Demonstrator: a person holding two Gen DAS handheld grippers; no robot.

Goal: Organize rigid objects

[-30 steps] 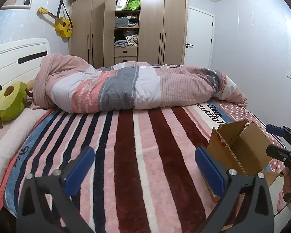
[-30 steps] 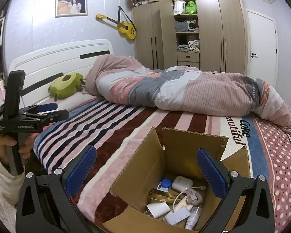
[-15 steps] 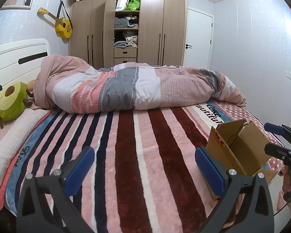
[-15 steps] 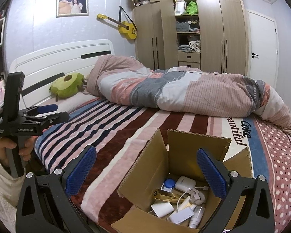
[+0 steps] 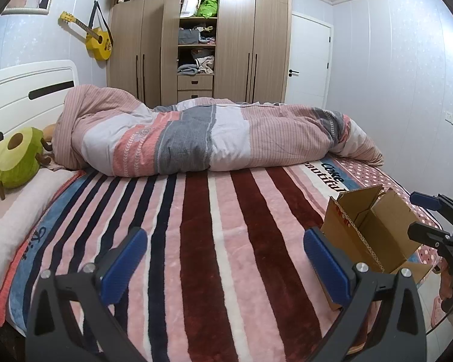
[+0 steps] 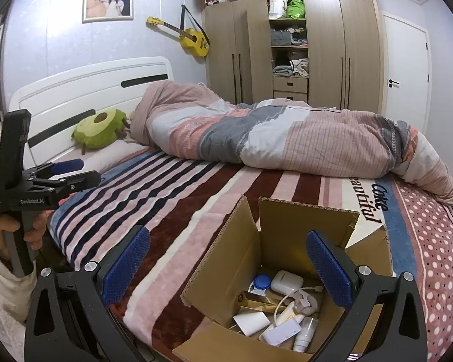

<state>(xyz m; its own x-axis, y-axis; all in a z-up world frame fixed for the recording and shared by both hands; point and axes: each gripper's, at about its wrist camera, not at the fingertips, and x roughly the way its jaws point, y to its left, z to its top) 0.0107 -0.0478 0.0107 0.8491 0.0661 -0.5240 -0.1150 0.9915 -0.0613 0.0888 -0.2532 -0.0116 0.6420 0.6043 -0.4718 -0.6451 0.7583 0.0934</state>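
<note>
Right claw [image 6: 228,267] hangs over the open cardboard box [image 6: 305,220], pads wide apart, nothing between them. The box sits at the near right corner of the bed, on the striped blanket [image 6: 178,199], flaps standing up. Down inside: a white earbud case [image 6: 286,282], a blue-capped lens case [image 6: 261,281], a white charger plug [image 6: 252,323], a cable, a small white bottle [image 6: 305,333], all jumbled together. Looks like the first pick is only being lined up. Next move calls for a straight drop between the flaps onto one piece, likely the earbud case. Left claw [image 5: 225,261] waits spread and empty over bare blanket, plenty of room there. Watch the near bed edge by the box.
</note>
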